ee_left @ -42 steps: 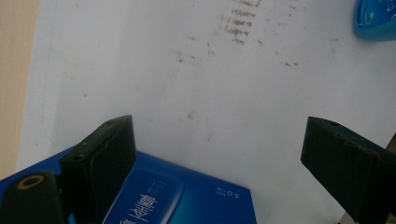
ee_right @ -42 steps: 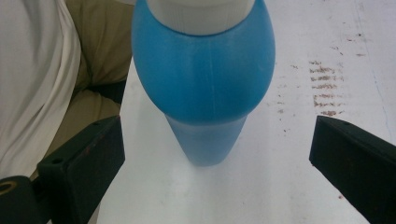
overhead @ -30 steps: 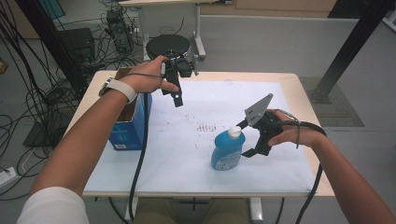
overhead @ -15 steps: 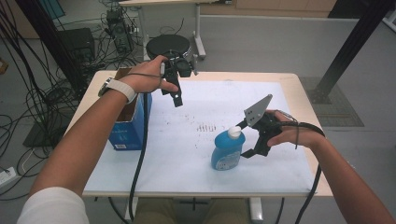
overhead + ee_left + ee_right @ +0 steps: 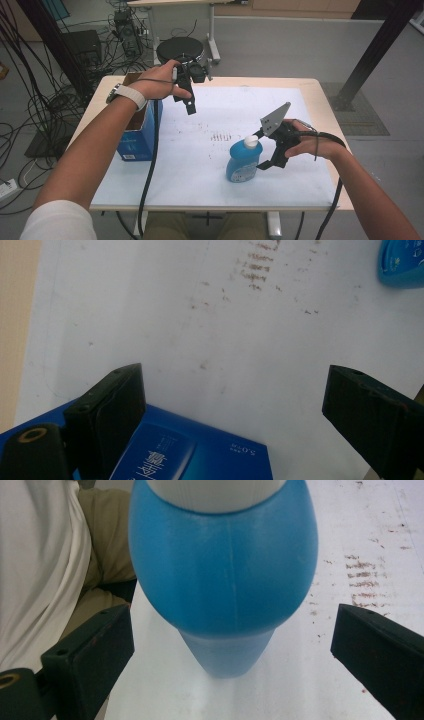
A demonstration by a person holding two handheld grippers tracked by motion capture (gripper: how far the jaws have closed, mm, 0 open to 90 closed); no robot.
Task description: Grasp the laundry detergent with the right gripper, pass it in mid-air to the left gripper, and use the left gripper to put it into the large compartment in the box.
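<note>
The blue bottle [image 5: 244, 161] stands upright on the white sheet [image 5: 200, 165] that covers the table [image 5: 320, 95], at about 5 o'clock from the sheet's centre in the high view. Its white cap [image 5: 251, 141] is on and faces up.

The right gripper [image 5: 265, 151] sits just beside the bottle at its 3 o'clock. In the right gripper view the 2 black jaws are spread wide, 1 on each side of the blue bottle [image 5: 223, 575], with clear space between each jaw and the plastic. It holds nothing. The jaws are level with the body below the shoulder, which is judged the right height: a grip there bears on the broad faces and keeps the bottle from tipping. The gripper's cable [image 5: 327, 140] loops over the person's wrist, clear of the bottle.

The left gripper [image 5: 189, 102] is held above the table at about 11 o'clock, well apart from the bottle. In the left gripper view its jaws are also wide open and empty, looking down on the stained sheet [image 5: 240, 340] and the near edge of a blue box [image 5: 190, 452]. That blue box [image 5: 137, 135] stands at the sheet's 9 o'clock edge. The left gripper appears parked so the right one has room to work.

Judged step in hand: closing on the bottle. Risk: an off-centre closure may push the bottle sideways.
</note>
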